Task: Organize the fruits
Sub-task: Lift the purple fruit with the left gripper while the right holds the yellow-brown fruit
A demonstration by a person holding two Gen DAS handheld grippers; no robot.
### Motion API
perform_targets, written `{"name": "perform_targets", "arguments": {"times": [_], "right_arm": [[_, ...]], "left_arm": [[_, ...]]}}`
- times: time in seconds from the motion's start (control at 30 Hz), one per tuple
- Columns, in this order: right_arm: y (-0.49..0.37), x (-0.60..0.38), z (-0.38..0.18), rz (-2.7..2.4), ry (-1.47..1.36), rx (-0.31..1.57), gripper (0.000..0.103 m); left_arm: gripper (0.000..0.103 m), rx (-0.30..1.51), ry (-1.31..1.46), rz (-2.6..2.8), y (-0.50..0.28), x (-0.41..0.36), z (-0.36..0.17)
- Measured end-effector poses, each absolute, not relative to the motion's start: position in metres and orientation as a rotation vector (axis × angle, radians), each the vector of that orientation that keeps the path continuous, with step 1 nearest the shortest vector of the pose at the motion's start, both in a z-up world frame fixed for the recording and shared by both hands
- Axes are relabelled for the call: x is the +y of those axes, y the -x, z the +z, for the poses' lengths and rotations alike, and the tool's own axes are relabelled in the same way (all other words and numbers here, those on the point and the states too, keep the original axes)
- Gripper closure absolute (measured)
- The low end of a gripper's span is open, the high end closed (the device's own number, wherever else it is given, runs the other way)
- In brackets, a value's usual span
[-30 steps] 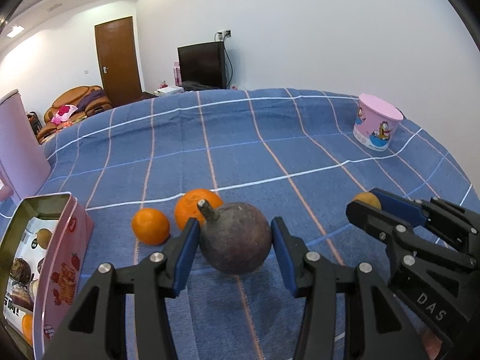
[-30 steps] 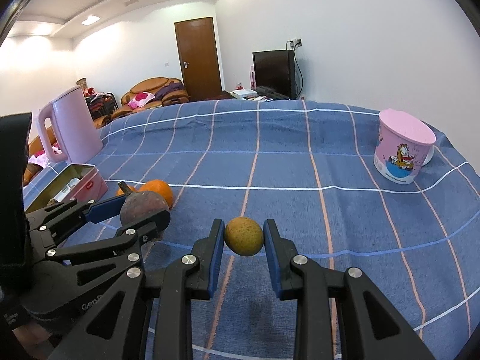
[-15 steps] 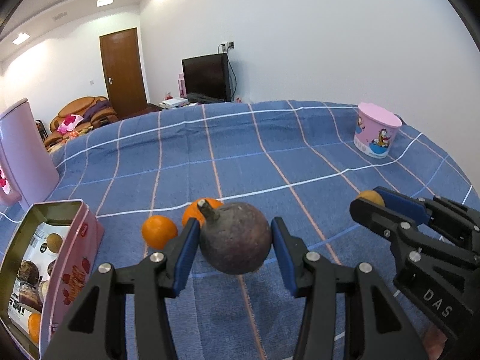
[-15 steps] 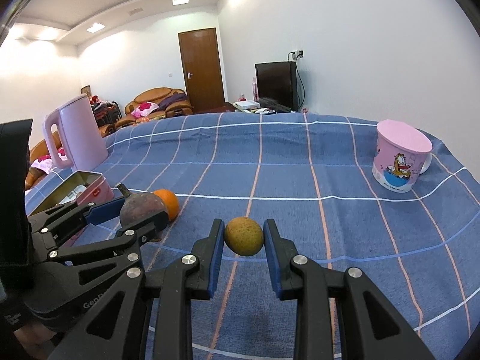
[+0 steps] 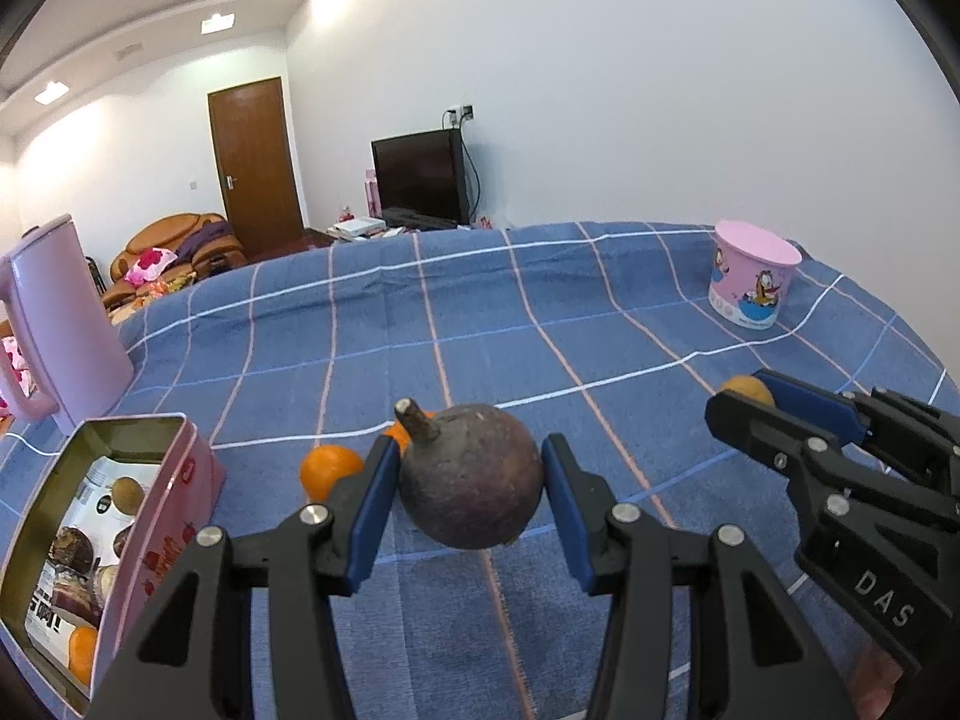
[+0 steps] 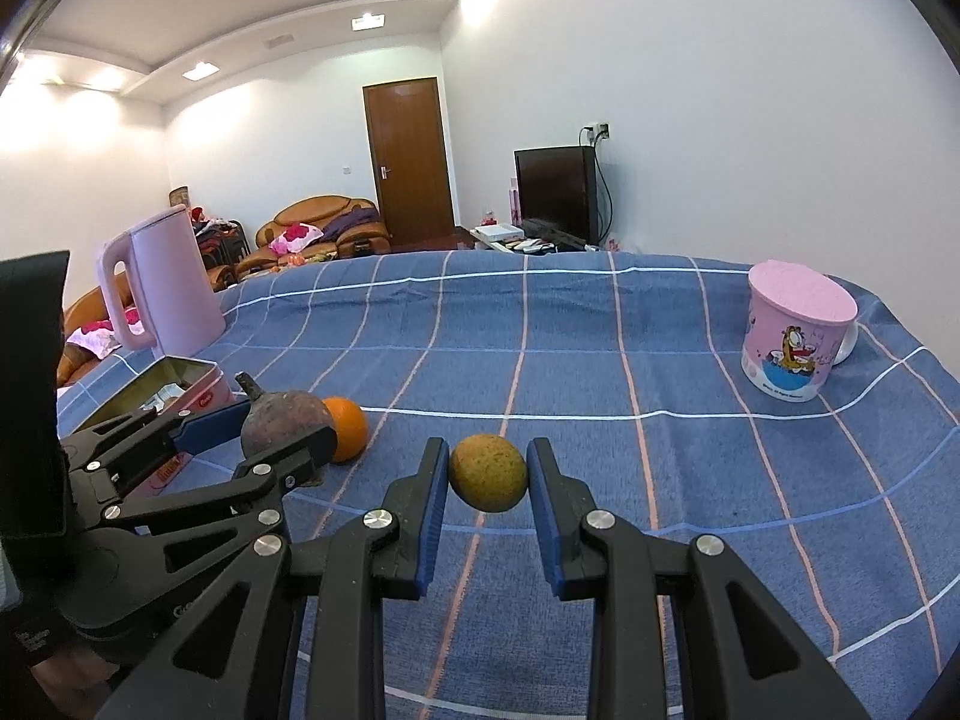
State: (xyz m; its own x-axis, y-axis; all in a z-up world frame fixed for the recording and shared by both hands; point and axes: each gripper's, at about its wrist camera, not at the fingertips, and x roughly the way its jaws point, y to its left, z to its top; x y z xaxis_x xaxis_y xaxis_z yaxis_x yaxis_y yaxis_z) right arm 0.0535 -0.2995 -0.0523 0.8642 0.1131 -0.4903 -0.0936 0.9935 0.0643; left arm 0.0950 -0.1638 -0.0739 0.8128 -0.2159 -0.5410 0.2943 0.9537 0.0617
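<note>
My left gripper point(image 5: 471, 495) is shut on a dark purple round fruit with a stem point(image 5: 471, 477), held above the blue checked tablecloth. My right gripper point(image 6: 487, 483) is shut on a small yellow-brown fruit point(image 6: 489, 471), also held above the cloth. Two oranges lie on the cloth behind the purple fruit; one point(image 5: 329, 469) shows clearly, the other point(image 5: 397, 431) is mostly hidden. An open pink tin point(image 5: 180, 480) at the left holds a small fruit and an orange. The right wrist view shows the left gripper point(image 6: 282, 432) with the purple fruit point(image 6: 285, 423), an orange point(image 6: 347, 429) and the tin point(image 6: 204, 387).
A pink kettle point(image 5: 57, 312) stands at the far left beyond the tin, also in the right wrist view point(image 6: 162, 282). A pink cartoon cup point(image 5: 753, 282) stands at the far right, also in the right wrist view point(image 6: 792, 336). The blue tablecloth point(image 5: 480, 330) covers the table.
Both grippers have risen with their fruits still held. The table and oranges sit lower and farther in view, and more of the room shows.
</note>
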Motion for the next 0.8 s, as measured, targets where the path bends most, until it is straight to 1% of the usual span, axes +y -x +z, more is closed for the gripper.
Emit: {"name": "perform_targets", "arguments": {"times": [0.8], "right_arm": [[-0.037, -0.295, -0.045, 0.117, -0.018, 0.428, 0.074]], "left_arm": [[0.052, 0.458, -0.155, -0.227, -0.077, -0.158, -0.065]]}}
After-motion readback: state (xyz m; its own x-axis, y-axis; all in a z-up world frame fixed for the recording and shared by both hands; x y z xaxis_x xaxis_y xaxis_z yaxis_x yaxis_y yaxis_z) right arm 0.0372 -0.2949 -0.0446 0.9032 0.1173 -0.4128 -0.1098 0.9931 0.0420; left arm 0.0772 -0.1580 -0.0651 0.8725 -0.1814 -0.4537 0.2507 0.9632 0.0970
